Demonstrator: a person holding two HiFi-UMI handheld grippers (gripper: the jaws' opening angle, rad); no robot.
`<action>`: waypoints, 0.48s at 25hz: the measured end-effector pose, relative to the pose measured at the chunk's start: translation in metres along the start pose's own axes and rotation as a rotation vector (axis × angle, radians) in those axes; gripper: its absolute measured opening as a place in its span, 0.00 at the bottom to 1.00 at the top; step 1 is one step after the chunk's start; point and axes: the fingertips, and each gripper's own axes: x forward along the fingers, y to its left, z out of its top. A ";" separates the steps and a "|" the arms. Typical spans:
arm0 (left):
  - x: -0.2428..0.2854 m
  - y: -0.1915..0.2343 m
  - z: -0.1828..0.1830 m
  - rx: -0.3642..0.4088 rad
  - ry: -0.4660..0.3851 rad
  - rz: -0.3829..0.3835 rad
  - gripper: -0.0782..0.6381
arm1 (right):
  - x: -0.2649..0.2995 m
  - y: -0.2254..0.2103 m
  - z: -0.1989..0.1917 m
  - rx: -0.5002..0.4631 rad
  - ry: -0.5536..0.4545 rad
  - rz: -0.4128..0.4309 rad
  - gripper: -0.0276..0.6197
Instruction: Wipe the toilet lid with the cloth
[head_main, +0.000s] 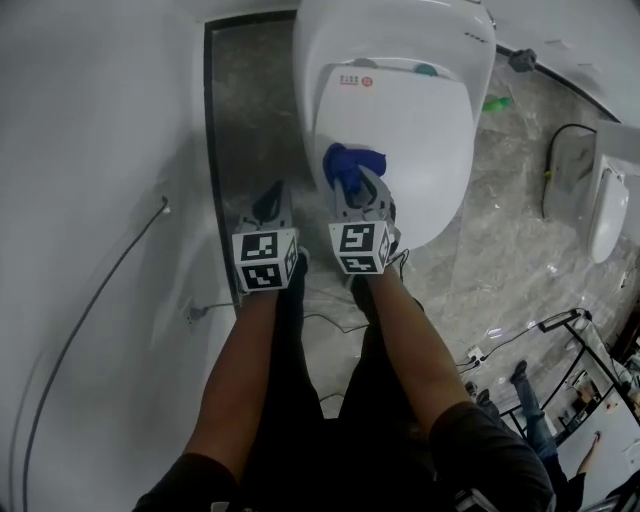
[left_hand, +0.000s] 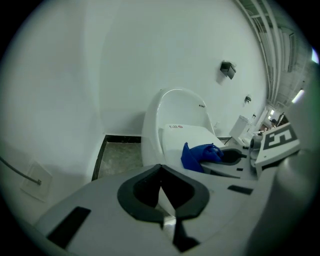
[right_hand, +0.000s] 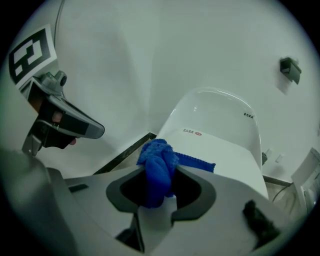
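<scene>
The bunched blue microfibre cloth looks soft, light and floppy. It will crumple rather than slide, so a pinch across the thick gathered middle suits it, leaving a free flap to drag. The right gripper has it just so: its fingers are closed on the wad, which sits over the near left part of the glossy white plastic toilet lid — whether the cloth actually presses on the lid is hard to judge from here. The left gripper hangs just beside the bowl over the dark floor strip, fingers pressed together on nothing. The lid is smooth, gently domed and likely slick — the cloth should glide. Around it are a plain white wall and grey marbled floor tiles.
</scene>
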 end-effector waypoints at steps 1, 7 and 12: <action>0.000 -0.005 0.001 0.004 0.000 0.001 0.12 | -0.002 -0.002 -0.002 0.003 0.000 0.004 0.24; 0.003 -0.049 0.011 0.028 -0.027 -0.007 0.12 | -0.023 -0.046 -0.025 0.086 0.001 -0.015 0.24; 0.021 -0.094 -0.002 0.080 -0.025 -0.045 0.12 | -0.038 -0.089 -0.051 0.150 0.029 -0.029 0.24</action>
